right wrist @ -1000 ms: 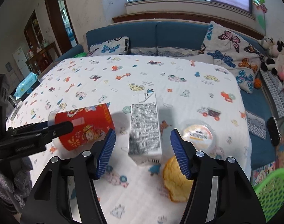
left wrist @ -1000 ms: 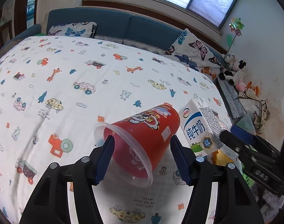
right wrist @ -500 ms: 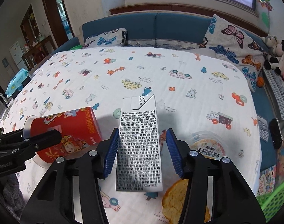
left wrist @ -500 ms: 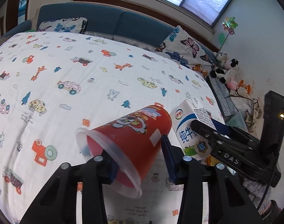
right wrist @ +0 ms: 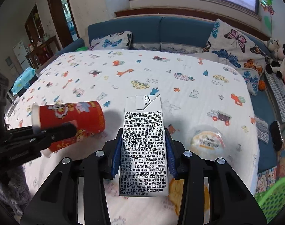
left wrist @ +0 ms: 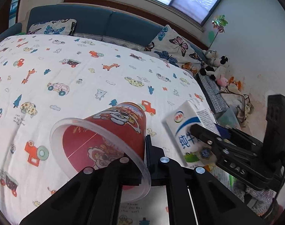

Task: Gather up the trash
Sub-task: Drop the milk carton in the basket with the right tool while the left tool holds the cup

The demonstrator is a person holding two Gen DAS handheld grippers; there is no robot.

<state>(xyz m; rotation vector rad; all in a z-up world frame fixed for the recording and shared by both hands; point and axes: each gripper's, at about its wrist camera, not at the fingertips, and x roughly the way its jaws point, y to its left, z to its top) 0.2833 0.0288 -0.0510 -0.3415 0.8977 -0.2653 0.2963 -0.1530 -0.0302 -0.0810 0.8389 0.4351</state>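
- Left gripper (left wrist: 142,161): jaws closed on the red cup (left wrist: 112,131), which lies on its side between the fingers, open rim toward the camera, over the printed sheet (left wrist: 71,78).
- Right gripper (right wrist: 143,157): blue pads (right wrist: 115,157) pressed on both sides of the milk carton (right wrist: 144,146), held upright.
- Lidded tub (right wrist: 208,140) just right of the right gripper; green basket (right wrist: 273,198) further right, below the sheet's edge.

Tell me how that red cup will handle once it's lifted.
The red cup is probably light and thin-walled, so the left gripper clamped at its rim may dent it. Lying on its side on the bedsheet, it would likely roll if released.
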